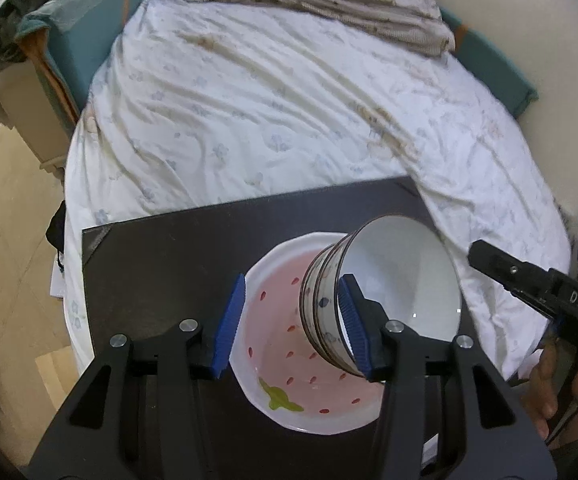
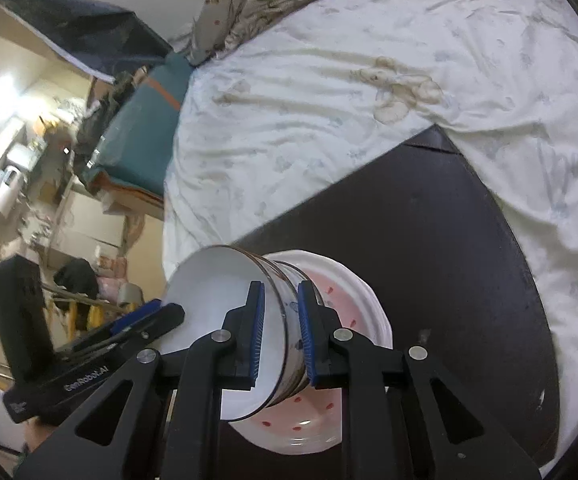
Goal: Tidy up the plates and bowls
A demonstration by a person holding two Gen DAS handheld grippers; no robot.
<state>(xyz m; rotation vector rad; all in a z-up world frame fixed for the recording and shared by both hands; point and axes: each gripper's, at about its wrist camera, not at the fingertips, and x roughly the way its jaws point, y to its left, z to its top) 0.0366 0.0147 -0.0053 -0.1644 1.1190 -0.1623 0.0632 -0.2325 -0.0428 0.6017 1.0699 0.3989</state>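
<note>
Right gripper (image 2: 281, 334) jaws clamp tilted bowls' (image 2: 249, 336) rim above pink plate (image 2: 365, 320); left gripper (image 1: 291, 324) jaws seemingly open, tabletop (image 2: 429, 232) beyond bare.

Our left claw (image 1: 292, 326) and right claw (image 2: 281, 336) share one build: matte black angular arms, round silver screws at the pivots, ribbed blue pads (image 1: 231, 322) inside the fingers. White lettering marks each black body, "DAS" on one side.

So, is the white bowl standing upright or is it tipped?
Tipped: the white bowl lies on its side over the strawberry plate, mouth facing sideways.
</note>
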